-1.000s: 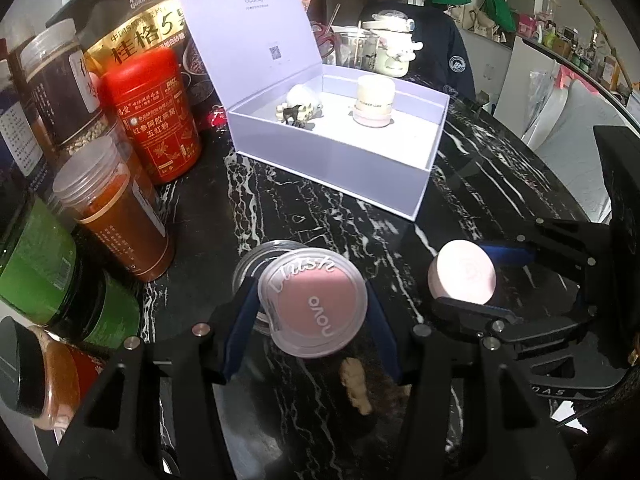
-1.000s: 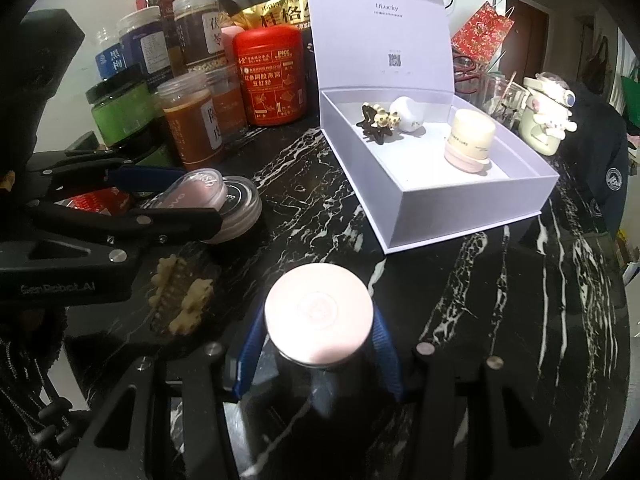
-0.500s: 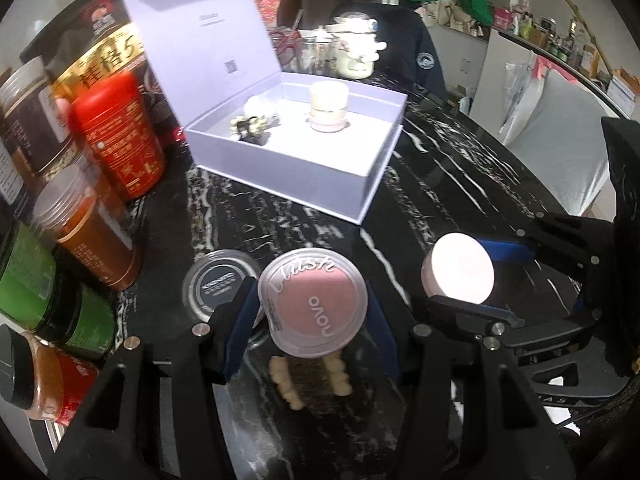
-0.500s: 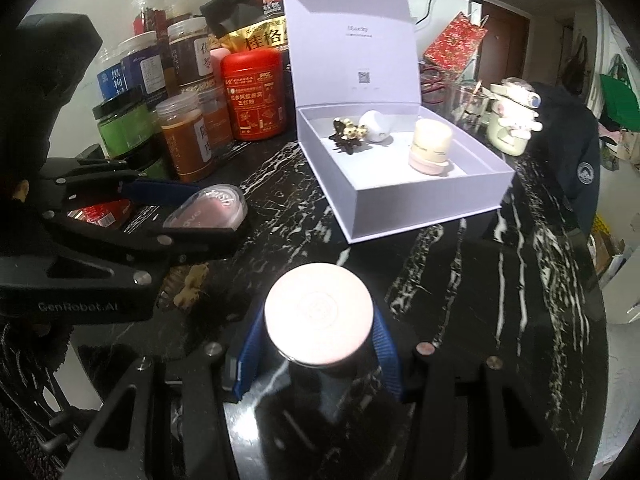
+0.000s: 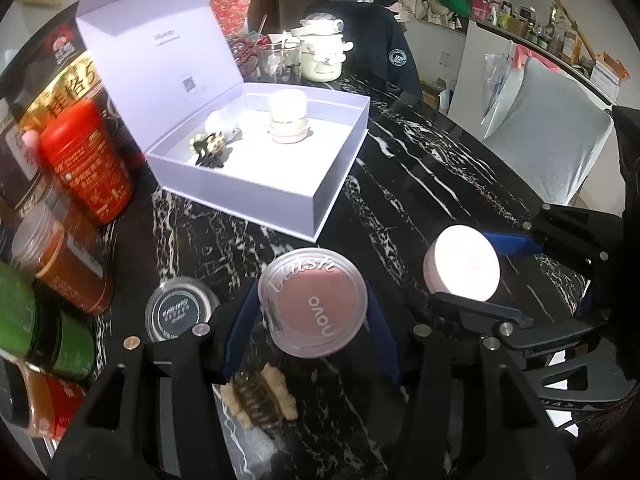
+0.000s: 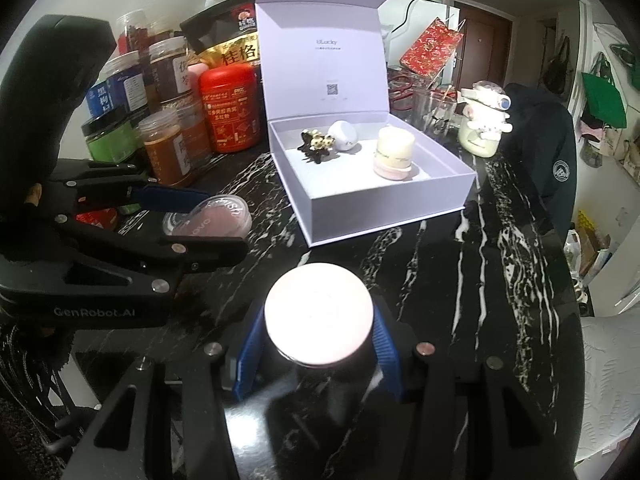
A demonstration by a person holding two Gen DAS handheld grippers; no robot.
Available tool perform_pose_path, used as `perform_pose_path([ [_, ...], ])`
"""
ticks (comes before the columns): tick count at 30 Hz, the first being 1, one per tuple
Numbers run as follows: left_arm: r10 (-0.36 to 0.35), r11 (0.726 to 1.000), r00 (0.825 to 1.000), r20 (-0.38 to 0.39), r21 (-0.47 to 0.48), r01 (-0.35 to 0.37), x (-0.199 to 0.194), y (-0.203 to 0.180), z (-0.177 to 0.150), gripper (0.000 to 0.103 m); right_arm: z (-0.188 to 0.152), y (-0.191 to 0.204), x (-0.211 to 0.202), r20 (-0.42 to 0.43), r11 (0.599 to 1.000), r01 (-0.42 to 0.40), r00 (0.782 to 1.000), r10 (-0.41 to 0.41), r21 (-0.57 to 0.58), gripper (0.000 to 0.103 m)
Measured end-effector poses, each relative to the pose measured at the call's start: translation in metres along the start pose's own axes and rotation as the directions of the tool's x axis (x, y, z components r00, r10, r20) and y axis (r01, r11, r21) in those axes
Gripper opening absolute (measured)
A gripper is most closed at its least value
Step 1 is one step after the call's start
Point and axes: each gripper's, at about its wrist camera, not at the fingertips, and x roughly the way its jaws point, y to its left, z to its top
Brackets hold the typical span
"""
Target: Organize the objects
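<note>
1. At the far left a crowd of jars stood on the black marble table (image 6: 460, 280): a green-labelled jar (image 6: 110, 140), an amber jar (image 6: 166, 152) and a red canister (image 6: 230, 110), with a gold-printed bag (image 6: 236, 52) behind them.
2. A small black-lidded pot (image 5: 180, 312) sat on the table just left of the left gripper (image 5: 312, 308), close to that gripper's left finger.
3. The left gripper was clamped on a pink blush compact (image 5: 313, 307), its blue pads pressing both sides of the clear lid; the compact was lifted above the table, short of the box.
4. A furry beige hair clip (image 5: 260, 396) lay on the table under that gripper, near its base.
5. The lavender gift box (image 6: 384, 208) stood open in the middle, beyond both grippers, its lid upright at the back. Its near wall faced the grippers, between the held things and the tray inside.
6. Inside were a dark flowered clip (image 6: 316, 144), a white rounded piece (image 6: 344, 134) touching it, and a cream jar on a pink base (image 6: 394, 152) further right, apart from them.
7. The right gripper (image 6: 319, 322) was closed on a pink-lidded jar (image 6: 319, 314), held over bare table in front of the box.
8. Right of the box stood clear glasses (image 6: 432, 112) and a cream figurine mug (image 6: 482, 128), then a dark jacket (image 6: 548, 152).
</note>
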Motion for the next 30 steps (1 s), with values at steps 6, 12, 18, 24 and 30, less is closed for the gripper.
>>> perform_pose_path([
  [6,-0.002,1.000,1.000,-0.003,0.022,0.003,0.009,-0.003,0.018,0.052,0.013,-0.014,0.005,0.009,1.000,0.001,1.000,-0.001,0.006,0.052],
  [12,-0.010,0.999,1.000,-0.009,0.035,0.010,0.019,-0.001,0.037,0.052,0.028,-0.029,0.014,0.007,1.000,-0.001,1.000,0.001,0.014,0.052],
  [18,0.000,0.999,1.000,-0.013,0.036,0.001,0.031,0.007,0.056,0.052,0.045,-0.043,0.029,-0.005,1.000,0.001,1.000,-0.001,0.023,0.052],
  [24,0.010,0.999,1.000,-0.020,0.040,-0.010,0.046,0.017,0.075,0.052,0.064,-0.050,0.043,-0.002,1.000,-0.004,1.000,0.004,0.008,0.052],
  [30,0.005,1.000,1.000,-0.027,0.022,-0.004,0.062,0.031,0.093,0.052,0.084,-0.055,0.057,0.000,1.000,-0.005,1.000,0.005,-0.004,0.052],
])
